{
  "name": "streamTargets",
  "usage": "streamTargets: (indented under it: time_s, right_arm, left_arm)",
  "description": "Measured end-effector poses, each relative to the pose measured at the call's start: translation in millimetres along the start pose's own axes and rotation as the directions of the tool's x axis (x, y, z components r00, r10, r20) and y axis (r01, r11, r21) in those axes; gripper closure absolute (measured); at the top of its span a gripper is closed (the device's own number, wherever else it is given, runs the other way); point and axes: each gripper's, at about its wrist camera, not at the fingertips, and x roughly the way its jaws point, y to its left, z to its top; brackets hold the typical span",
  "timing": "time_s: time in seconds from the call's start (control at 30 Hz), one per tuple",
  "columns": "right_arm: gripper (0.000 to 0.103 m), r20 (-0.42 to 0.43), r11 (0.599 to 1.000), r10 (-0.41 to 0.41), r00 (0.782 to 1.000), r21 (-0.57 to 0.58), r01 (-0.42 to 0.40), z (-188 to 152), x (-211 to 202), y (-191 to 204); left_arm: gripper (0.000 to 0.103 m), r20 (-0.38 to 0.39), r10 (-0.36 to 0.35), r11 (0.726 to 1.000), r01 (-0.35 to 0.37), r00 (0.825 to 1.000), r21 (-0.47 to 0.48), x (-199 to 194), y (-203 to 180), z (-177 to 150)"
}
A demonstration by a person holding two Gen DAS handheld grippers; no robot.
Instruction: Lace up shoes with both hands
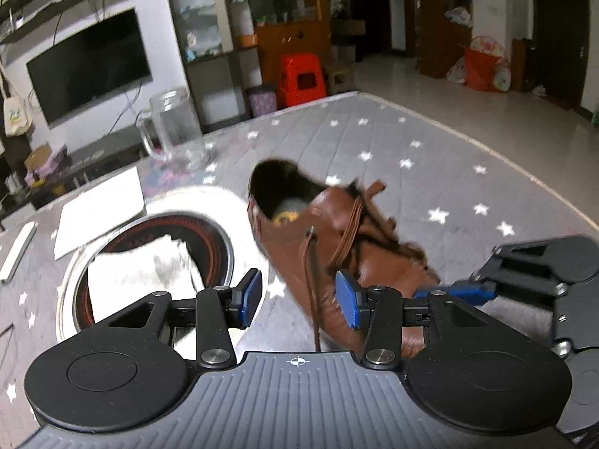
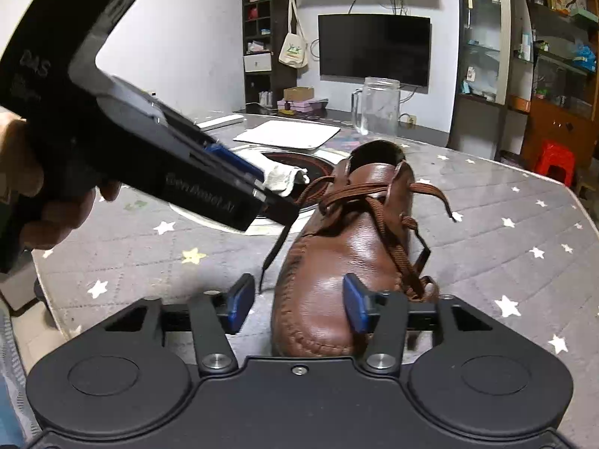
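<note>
A brown leather shoe (image 1: 329, 235) lies on the grey star-patterned table cover (image 1: 430, 172), its opening toward the far left. Its brown laces (image 2: 374, 202) run loosely across the top, and both ends hang free. My left gripper (image 1: 299, 297) is open at the shoe's side, with one hanging lace strand (image 1: 311, 280) between the blue pads, untouched. In the right wrist view a hand (image 2: 33, 187) holds that left gripper (image 2: 279, 211) above the left lace end (image 2: 269, 258). My right gripper (image 2: 298, 307) is open at the shoe's toe (image 2: 322, 299) and grips nothing.
A clear glass mug (image 1: 172, 127) stands at the table's far side beside a white sheet (image 1: 101, 209). A round inset burner (image 1: 221, 247) with a white cloth (image 1: 142, 273) on it lies left of the shoe. The table edge (image 1: 486, 149) runs behind, with a red stool (image 1: 301, 78) beyond.
</note>
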Motion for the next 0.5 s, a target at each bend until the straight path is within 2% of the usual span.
streamTargets:
  time_s: [0.1,0.27,0.47,0.5]
  right_arm:
    - [0.042,-0.001,0.999,0.013,1.0,0.033,-0.013,-1,-3,-2]
    - [0.037,0.0,0.998,0.031,1.0,0.052,-0.031,-5,-8,-2]
    - [0.032,0.003,0.997,0.049,0.999,0.057,-0.049,-11,-14,-1]
    - [0.032,0.003,0.997,0.048,0.999,0.059,-0.048,-2,-1,-2]
  left_arm:
    - [0.065,0.018,-0.023,0.999,0.022,1.0,0.044,-1,-4,7]
    - [0.083,0.032,-0.062,0.984,0.056,0.998,0.167,5,-17,19]
    - [0.088,0.015,-0.067,0.965,0.061,0.998,0.254,24,-24,29]
    - [0.088,0.01,-0.068,0.963,0.063,0.998,0.263,28,-24,30]
